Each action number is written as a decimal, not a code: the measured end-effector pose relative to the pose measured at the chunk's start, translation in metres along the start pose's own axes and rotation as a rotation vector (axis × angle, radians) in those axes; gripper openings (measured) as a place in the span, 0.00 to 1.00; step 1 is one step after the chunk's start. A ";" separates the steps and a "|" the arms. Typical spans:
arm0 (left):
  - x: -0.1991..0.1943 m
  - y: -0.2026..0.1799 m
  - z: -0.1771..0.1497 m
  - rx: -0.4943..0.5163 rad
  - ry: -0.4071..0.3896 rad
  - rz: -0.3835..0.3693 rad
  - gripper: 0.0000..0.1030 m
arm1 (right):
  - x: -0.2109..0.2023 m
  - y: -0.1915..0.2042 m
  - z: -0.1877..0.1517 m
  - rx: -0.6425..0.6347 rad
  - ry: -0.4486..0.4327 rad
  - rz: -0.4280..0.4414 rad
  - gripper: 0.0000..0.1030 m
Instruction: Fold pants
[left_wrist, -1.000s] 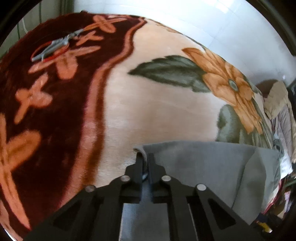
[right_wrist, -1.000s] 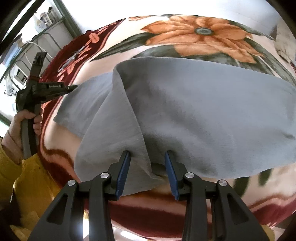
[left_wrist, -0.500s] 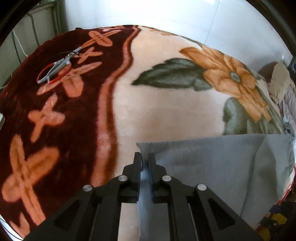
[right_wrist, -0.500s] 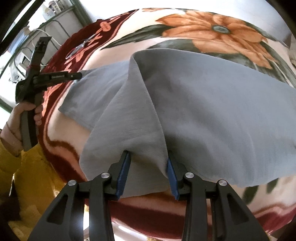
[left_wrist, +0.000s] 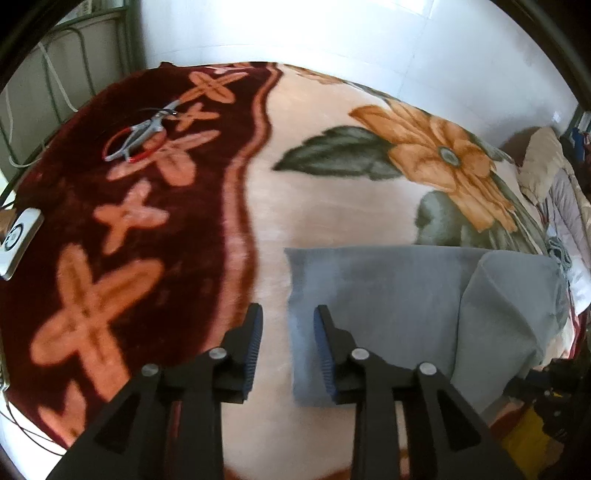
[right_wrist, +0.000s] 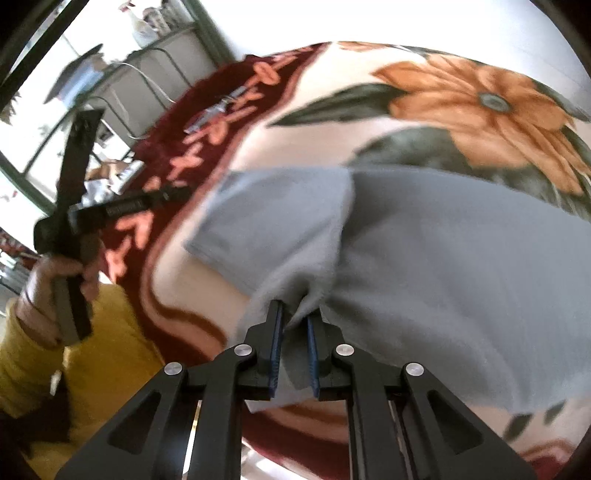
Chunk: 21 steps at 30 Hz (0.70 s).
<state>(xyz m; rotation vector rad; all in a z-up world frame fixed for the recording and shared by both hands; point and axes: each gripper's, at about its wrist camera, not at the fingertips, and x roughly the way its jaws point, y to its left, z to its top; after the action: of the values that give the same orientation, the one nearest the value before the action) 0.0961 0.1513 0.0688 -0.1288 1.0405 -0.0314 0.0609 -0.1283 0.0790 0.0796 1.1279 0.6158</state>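
The grey pants lie spread on a flowered blanket. In the left wrist view my left gripper is open and empty, raised over the left end of the pants, whose corner lies flat below it. In the right wrist view my right gripper is closed on a bunched fold of the grey pants at their near edge. The left gripper also shows there, held up at the left, clear of the cloth.
Scissors with a red loop lie on the dark red border of the blanket. A white device sits at the left edge. Bedding and clothes are piled at the right. A metal rack stands behind the bed.
My left gripper opened and let go of the pants' corner, which now lies flat. My right gripper went from open around the fold to closed on it.
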 end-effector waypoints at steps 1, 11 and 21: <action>-0.001 0.003 -0.001 -0.012 0.001 -0.007 0.29 | 0.000 0.003 0.005 -0.008 -0.005 0.009 0.12; 0.000 0.015 -0.008 -0.047 0.019 -0.077 0.29 | 0.047 0.057 0.069 -0.110 -0.004 0.085 0.07; 0.006 0.008 -0.008 -0.050 0.037 -0.125 0.29 | 0.047 0.056 0.081 -0.082 -0.018 0.041 0.20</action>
<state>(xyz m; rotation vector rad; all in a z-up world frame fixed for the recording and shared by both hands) 0.0920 0.1580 0.0589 -0.2397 1.0698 -0.1214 0.1200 -0.0383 0.0965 0.0381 1.0851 0.6962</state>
